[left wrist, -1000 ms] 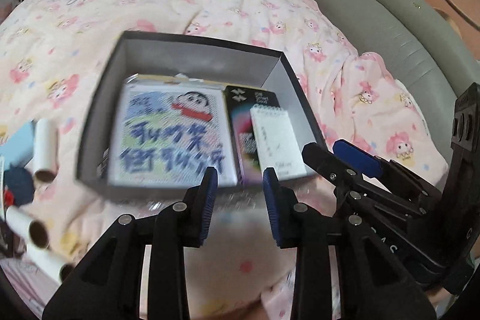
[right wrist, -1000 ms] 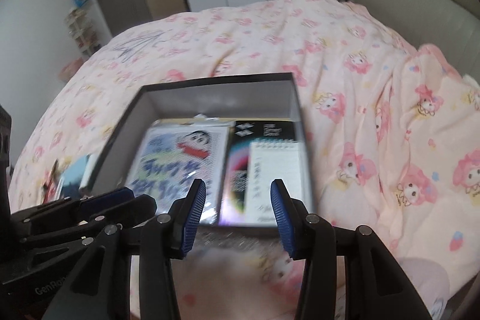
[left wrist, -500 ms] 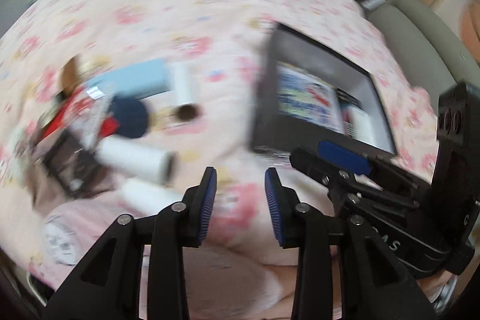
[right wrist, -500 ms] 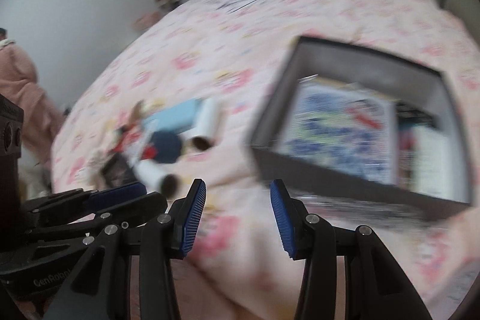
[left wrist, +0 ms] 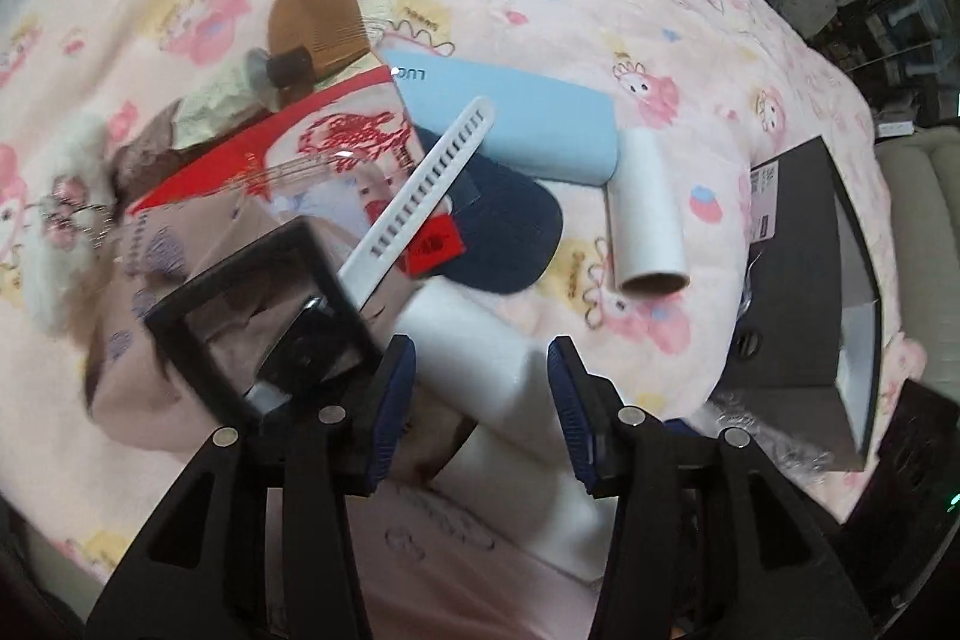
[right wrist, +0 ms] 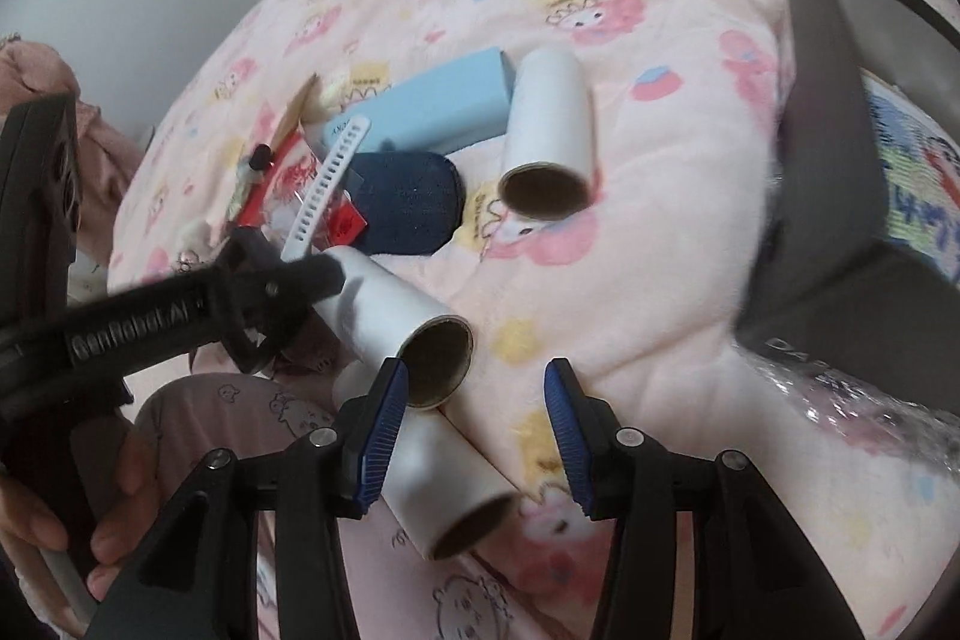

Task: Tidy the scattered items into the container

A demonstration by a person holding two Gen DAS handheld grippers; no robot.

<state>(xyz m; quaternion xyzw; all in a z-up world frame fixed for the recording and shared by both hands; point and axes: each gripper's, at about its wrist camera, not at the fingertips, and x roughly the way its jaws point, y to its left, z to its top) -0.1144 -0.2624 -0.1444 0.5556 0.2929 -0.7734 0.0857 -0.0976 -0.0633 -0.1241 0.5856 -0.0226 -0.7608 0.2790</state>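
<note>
The grey box stands at the right on the pink blanket; in the right wrist view it holds a cartoon-printed card. Scattered items lie left of it: three white paper rolls, a light blue case, a navy pouch, a white strap, a red packet and a wooden comb. My left gripper is open, its jaws on either side of one roll. My right gripper is open, just above the nearest rolls.
A black square frame lies left of my left gripper. A fluffy white and brown item lies at the far left. Crinkled clear plastic lies in front of the box. A grey headboard stands at the far right.
Both grippers have swung left from over the box to the pile of scattered items. My left gripper has dropped low around a white roll. Both stay open.
</note>
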